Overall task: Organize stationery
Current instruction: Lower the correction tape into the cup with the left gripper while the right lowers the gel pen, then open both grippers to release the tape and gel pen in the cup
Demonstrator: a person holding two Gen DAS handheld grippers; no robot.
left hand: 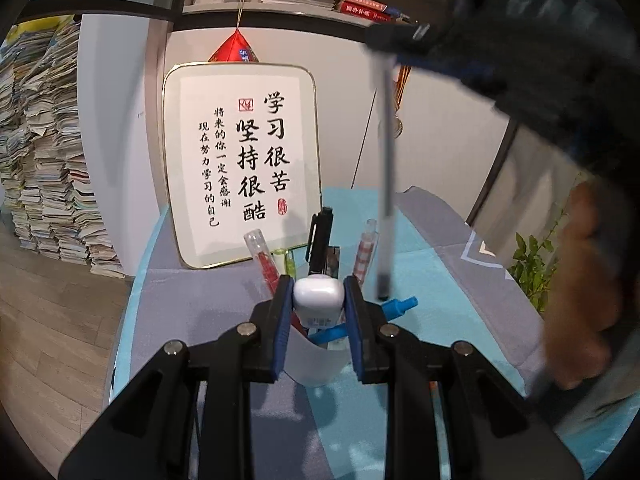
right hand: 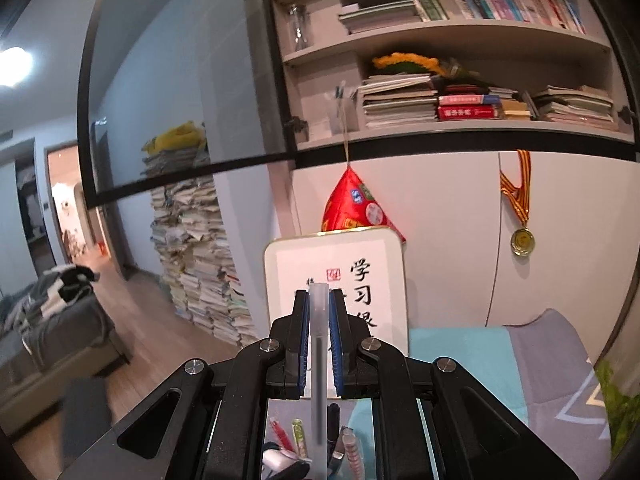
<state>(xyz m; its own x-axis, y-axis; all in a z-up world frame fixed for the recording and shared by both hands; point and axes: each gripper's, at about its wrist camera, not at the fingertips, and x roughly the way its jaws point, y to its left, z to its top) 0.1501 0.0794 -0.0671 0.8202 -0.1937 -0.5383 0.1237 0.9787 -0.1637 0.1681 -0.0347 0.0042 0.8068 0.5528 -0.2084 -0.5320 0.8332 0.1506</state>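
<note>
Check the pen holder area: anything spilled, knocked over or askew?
Nothing spilled. The pen holder stands upright with pens inside. One blue pen lies nearly flat across its rim instead of standing. The right gripper holds a clear pen upright above it.

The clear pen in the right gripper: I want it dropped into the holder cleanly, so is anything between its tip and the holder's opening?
Nothing solid blocks the drop. The clear pen hangs upright from the right gripper, tip just above the white holder's right edge. The blue pen juts out right below the tip and could deflect it.
</note>
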